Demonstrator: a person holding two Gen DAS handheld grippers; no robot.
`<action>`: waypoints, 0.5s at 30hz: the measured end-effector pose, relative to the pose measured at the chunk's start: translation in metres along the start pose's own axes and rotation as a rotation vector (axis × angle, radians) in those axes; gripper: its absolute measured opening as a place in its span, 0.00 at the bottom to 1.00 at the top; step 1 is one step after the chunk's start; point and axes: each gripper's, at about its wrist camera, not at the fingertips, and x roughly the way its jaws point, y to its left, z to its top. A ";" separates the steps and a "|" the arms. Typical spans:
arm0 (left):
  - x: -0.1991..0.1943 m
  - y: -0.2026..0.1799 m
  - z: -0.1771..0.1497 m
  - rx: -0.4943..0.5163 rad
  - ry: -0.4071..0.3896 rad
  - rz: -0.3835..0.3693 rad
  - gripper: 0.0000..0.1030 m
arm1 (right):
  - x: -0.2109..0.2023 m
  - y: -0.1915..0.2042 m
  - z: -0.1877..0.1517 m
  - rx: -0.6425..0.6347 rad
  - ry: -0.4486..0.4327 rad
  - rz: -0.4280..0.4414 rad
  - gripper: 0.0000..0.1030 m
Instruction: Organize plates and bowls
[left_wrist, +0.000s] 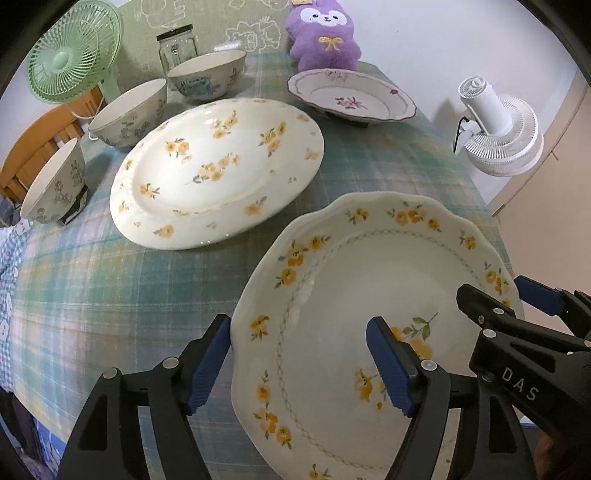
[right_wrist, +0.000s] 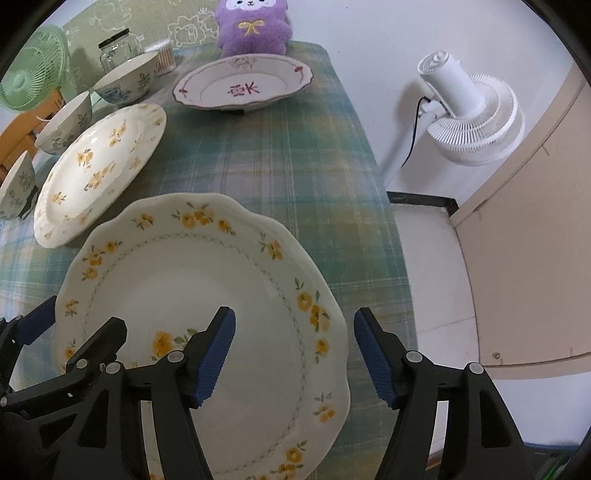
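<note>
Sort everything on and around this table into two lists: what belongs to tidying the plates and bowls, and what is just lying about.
Job:
scalloped plate
large floral plate
pink-rimmed plate
three bowls

Lying about:
glass jar
purple plush toy
green fan
white fan

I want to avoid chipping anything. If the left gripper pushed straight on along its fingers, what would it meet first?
Probably the scalloped plate: its left rim sits between the left gripper's open jaws, with the tablecloth just beneath.
</note>
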 end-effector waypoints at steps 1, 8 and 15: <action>-0.003 0.001 0.001 0.003 -0.007 0.000 0.75 | -0.003 0.000 0.001 0.002 -0.006 0.003 0.68; -0.019 0.006 0.005 0.020 -0.035 -0.026 0.75 | -0.025 0.000 0.005 0.021 -0.059 0.016 0.68; -0.037 0.019 0.008 0.013 -0.064 -0.033 0.75 | -0.049 0.012 0.003 0.020 -0.116 0.022 0.68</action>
